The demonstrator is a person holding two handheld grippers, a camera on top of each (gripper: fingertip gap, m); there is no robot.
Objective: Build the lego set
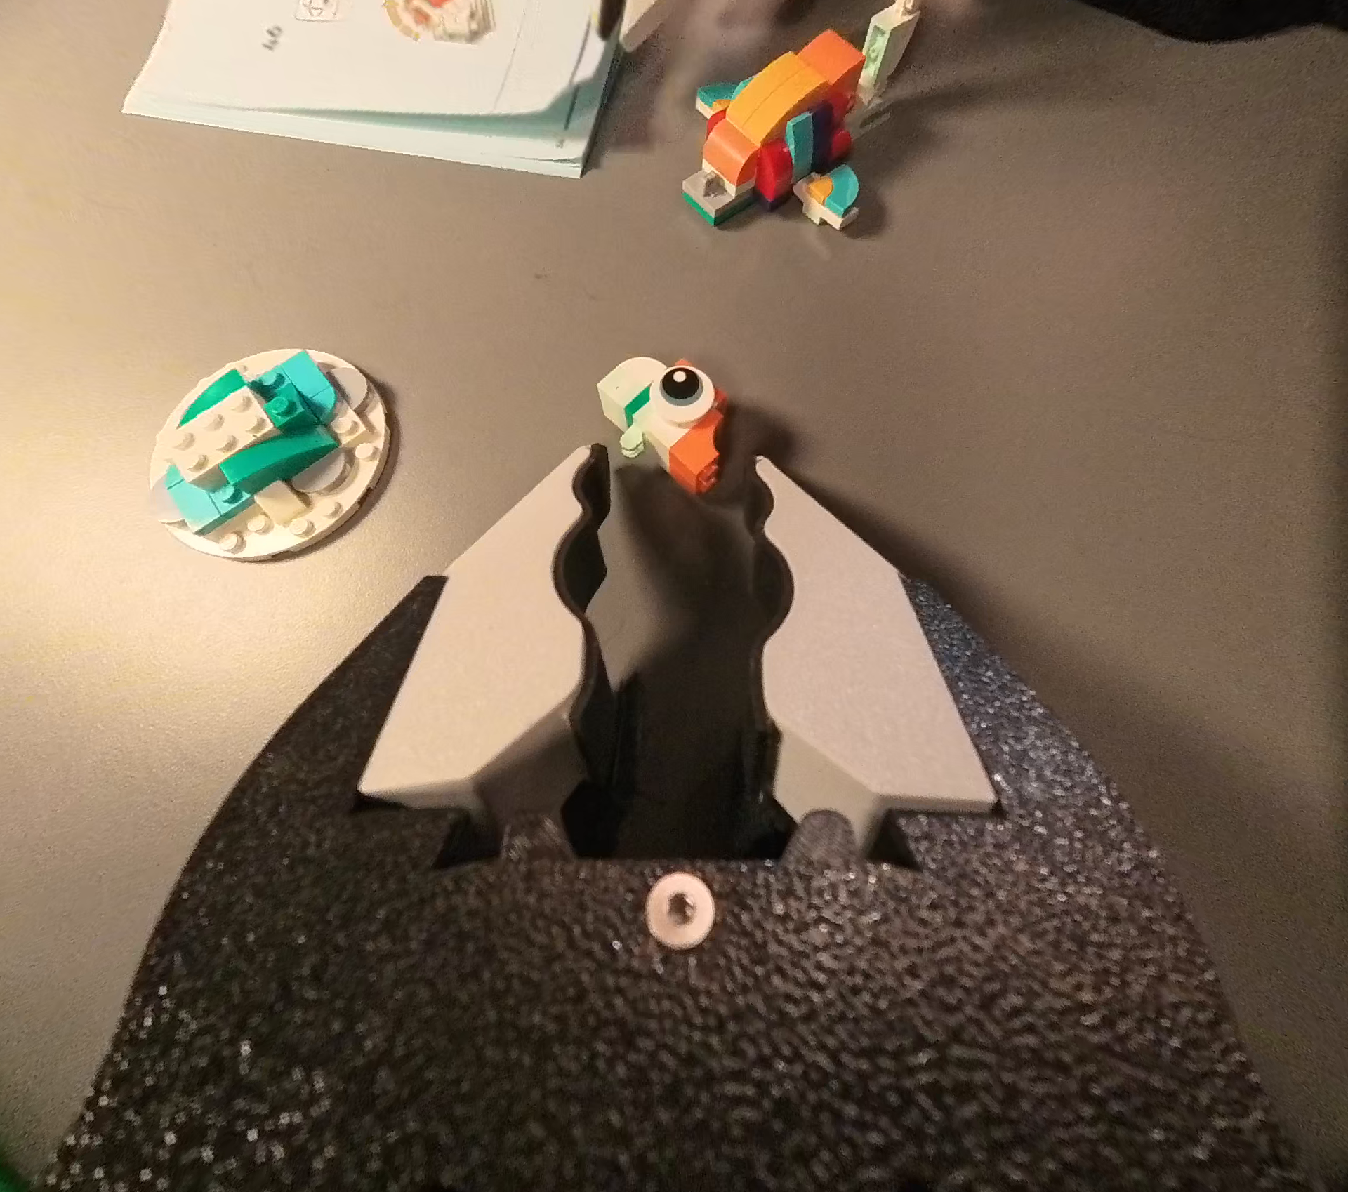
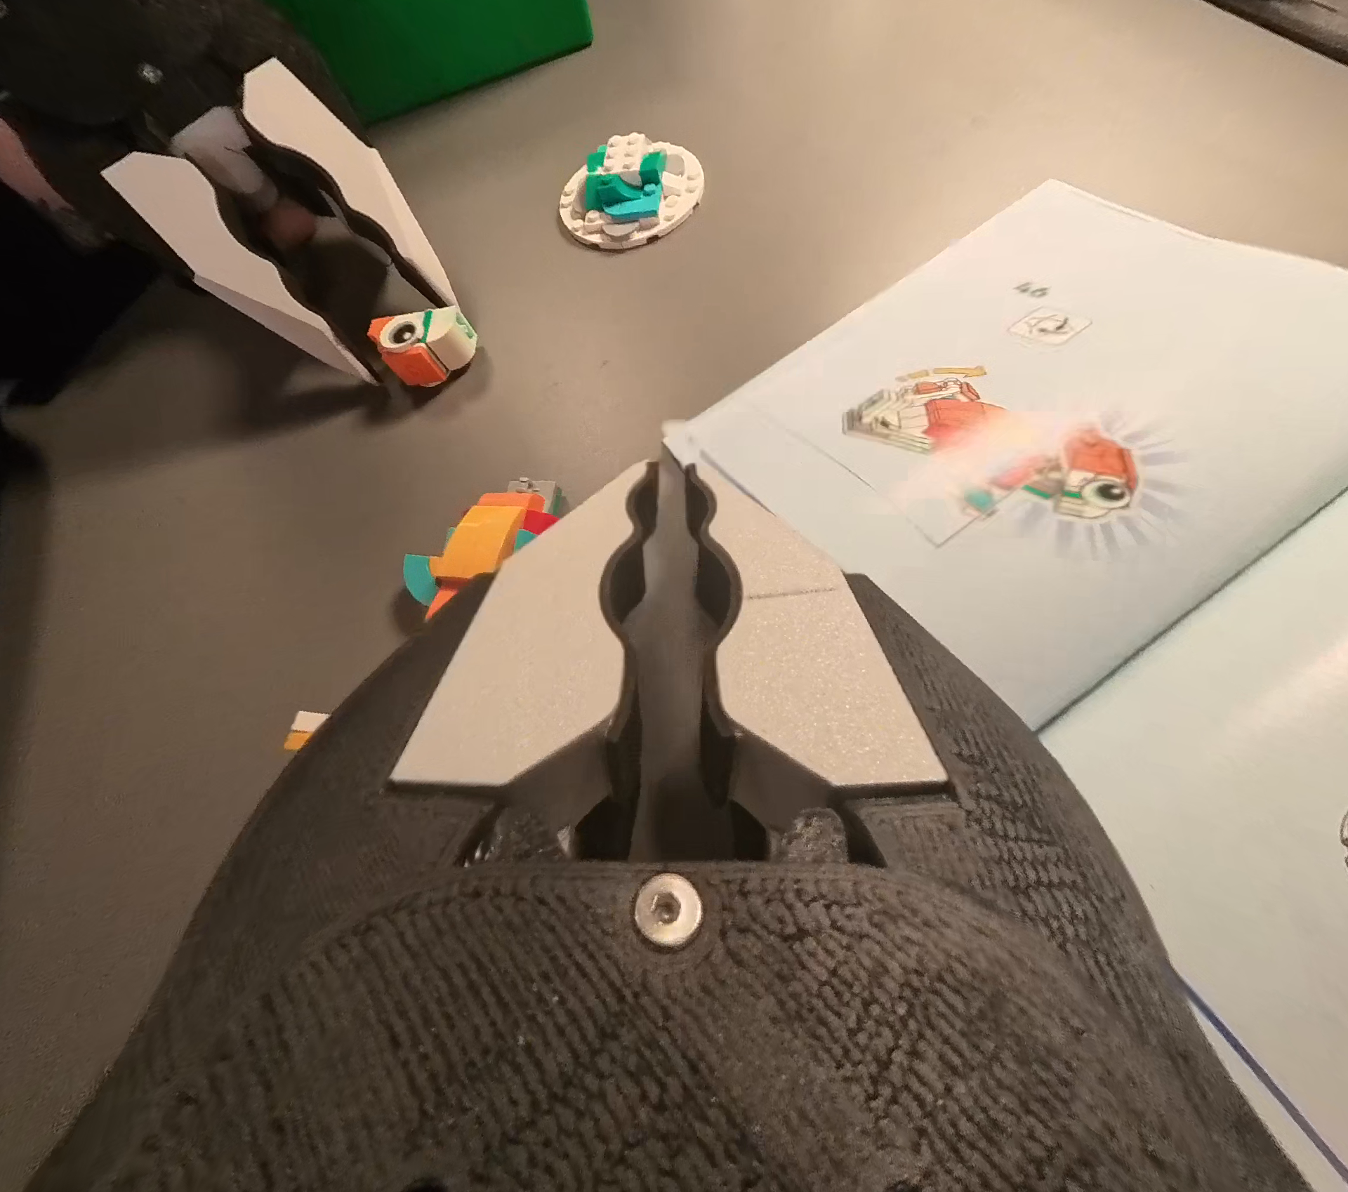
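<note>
Fingers of my left gripper [image 1: 675, 453] are standing parted around the fish head [image 1: 675, 420], tips flanking its orange end but not clamping it on the grey table [image 1: 1021, 428]. My right gripper [image 2: 671, 473] is hovering nearly closed and empty, above the open instruction booklet [image 2: 1021, 500]. Closing off-centre risks the small head twisting or skating away, since only its rear sits between the tips. The head is showing one big eye, white snout, orange back; the orange-yellow body [image 1: 784, 128] and round white-teal base [image 1: 270, 453] are lying well apart.
</note>
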